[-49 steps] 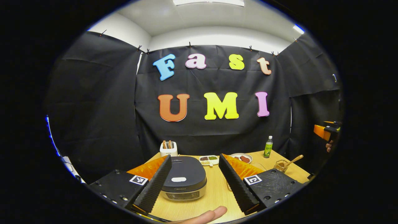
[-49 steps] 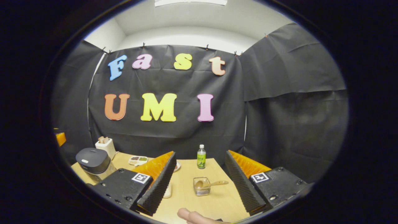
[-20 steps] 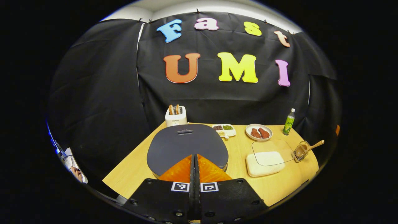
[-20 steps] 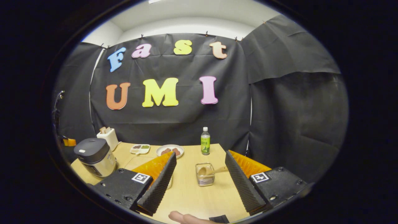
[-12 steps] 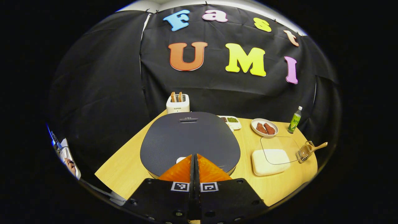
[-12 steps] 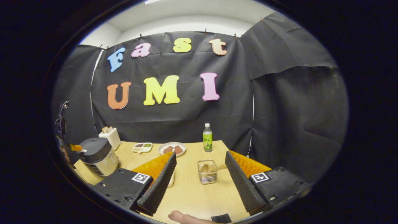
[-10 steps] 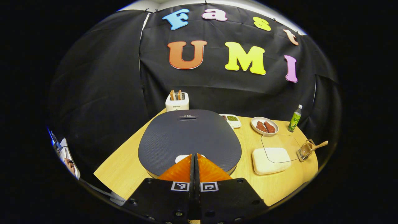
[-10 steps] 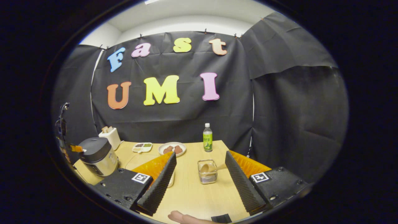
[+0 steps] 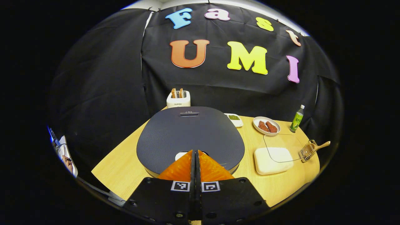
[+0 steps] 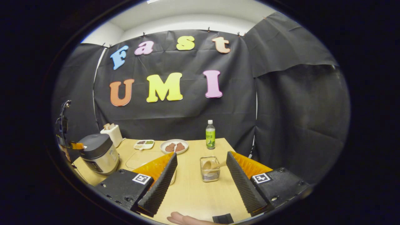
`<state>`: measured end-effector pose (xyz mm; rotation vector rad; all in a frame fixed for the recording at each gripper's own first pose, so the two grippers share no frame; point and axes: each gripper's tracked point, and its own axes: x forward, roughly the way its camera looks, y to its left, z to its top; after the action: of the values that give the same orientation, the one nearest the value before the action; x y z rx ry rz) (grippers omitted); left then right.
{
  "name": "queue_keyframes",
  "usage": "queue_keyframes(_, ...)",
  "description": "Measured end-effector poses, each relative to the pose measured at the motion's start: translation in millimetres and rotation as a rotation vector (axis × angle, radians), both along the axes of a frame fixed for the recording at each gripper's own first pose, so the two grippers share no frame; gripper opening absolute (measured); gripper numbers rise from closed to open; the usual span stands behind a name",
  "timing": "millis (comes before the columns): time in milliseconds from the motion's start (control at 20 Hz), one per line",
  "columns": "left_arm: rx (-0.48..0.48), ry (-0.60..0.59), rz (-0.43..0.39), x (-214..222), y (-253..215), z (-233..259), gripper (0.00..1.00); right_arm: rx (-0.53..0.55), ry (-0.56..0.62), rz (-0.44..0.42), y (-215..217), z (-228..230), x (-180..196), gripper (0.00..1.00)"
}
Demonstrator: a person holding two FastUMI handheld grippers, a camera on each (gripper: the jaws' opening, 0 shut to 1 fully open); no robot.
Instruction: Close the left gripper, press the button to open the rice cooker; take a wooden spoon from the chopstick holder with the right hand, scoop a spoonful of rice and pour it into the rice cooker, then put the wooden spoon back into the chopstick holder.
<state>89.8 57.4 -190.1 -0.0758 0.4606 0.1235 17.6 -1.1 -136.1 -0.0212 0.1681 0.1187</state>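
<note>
**Left claw on the lid button; spoon waits in its holder**

Left claw (image 9: 195, 152): fingers pressed flat together, nothing between them. Tips sit at the pale button (image 9: 180, 155) near the front edge of the rice cooker (image 9: 190, 134); touching or just above, cannot tell. Lid still down. In the right gripper view the cooker (image 10: 99, 153) stands at the left end of the worktop (image 10: 193, 190), the left claw beside its top.

Right claw (image 10: 200, 175): spread wide, holding nothing, hovering over the worktop and aimed at the chopstick holder (image 10: 209, 170). The wooden spoon (image 10: 212, 164) lies tilted in the holder, bowl inside, handle sticking out over the rim toward the right finger. A fingertip of the person's hand (image 10: 184, 219) shows at the bottom edge.

Also on the worktop: shallow container of rice (image 9: 272, 159) with its clear lid (image 9: 282, 147) shifted part-way off, between cooker and holder; plate (image 9: 266, 125); green bottle (image 9: 297, 114); toaster (image 9: 178, 98) behind the cooker.

Handling, as judged:
- Button likely needs a firm, straight push; the cooker looks heavy enough not to slide.
- Spoon is stiff, light, probably smooth wood. Take it on the free handle, clear of the rim, squarely so it cannot twist when loaded.
- The wire holder looks light; it may tip or drag if the spoon catches.
- Rice is loose; keep the bowl level in transit.
</note>
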Motion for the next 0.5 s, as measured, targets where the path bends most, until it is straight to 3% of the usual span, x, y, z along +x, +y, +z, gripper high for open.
queue_keyframes(250,0.047,-0.131,-0.047,2,-3,31,0.00,-0.024,0.007,-0.004,-4,-6,-3,0.99)
queue_keyframes(400,-0.025,-0.223,-0.093,-3,-16,61,0.00,-0.021,0.007,-0.009,-7,-9,-4,0.99)
queue_keyframes(500,-0.033,-0.301,-0.114,-19,-23,96,0.49,-0.017,0.013,-0.011,-9,-13,-4,0.99)
